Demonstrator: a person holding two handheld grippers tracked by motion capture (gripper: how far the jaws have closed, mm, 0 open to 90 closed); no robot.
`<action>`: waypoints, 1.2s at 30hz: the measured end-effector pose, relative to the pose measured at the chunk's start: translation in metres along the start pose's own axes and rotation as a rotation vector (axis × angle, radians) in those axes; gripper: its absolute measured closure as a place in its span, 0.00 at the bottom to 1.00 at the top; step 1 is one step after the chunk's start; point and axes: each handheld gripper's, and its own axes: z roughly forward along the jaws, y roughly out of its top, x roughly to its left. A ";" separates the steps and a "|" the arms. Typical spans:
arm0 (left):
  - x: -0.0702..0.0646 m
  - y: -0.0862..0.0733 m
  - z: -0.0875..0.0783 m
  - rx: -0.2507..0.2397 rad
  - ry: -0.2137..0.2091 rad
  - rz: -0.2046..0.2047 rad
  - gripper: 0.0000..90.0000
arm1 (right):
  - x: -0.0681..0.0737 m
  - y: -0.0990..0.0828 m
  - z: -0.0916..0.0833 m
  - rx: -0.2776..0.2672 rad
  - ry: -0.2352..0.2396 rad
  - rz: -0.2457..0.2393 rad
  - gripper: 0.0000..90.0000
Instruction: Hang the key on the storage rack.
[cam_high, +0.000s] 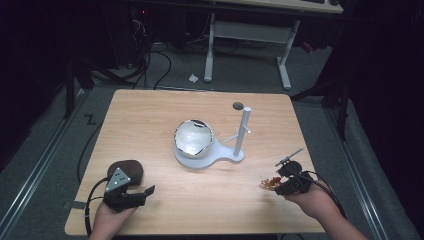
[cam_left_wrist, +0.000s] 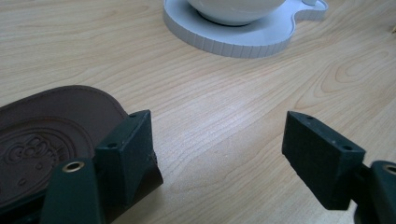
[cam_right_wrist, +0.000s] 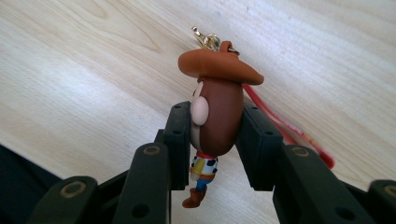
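My right gripper (cam_right_wrist: 216, 140) is shut on a small cowboy figure keychain (cam_right_wrist: 215, 112) with a brown hat, a gold clasp and a red strap (cam_right_wrist: 299, 135), held a little above the tabletop. In the high view that keychain (cam_high: 270, 183) sits at the tip of my right gripper (cam_high: 280, 184) near the table's front right. My left gripper (cam_high: 142, 192) rests at the front left with its jaws wide apart and nothing between them. In the left gripper view, my left gripper (cam_left_wrist: 217, 154) has a brown leather pouch (cam_left_wrist: 42, 140) beside one jaw; the pouch (cam_high: 131, 170) lies just behind it.
A white stand (cam_high: 220, 156) with a shiny round bowl (cam_high: 194, 137) and an upright white post (cam_high: 242, 131) occupies the table's middle. A small dark disc (cam_high: 238, 105) lies near the far edge. A thin metal rod (cam_high: 290, 156) lies near my right hand.
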 end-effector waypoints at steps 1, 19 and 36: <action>0.000 0.000 0.000 -0.002 -0.001 -0.001 0.28 | 0.001 0.000 -0.002 -0.006 0.004 0.001 0.74; 0.002 -0.001 -0.003 -0.010 0.001 -0.018 0.28 | 0.006 0.009 -0.039 -0.044 0.008 -0.036 0.74; 0.001 -0.001 -0.003 -0.020 0.002 -0.012 0.28 | -0.001 0.023 -0.087 -0.133 0.012 -0.023 0.74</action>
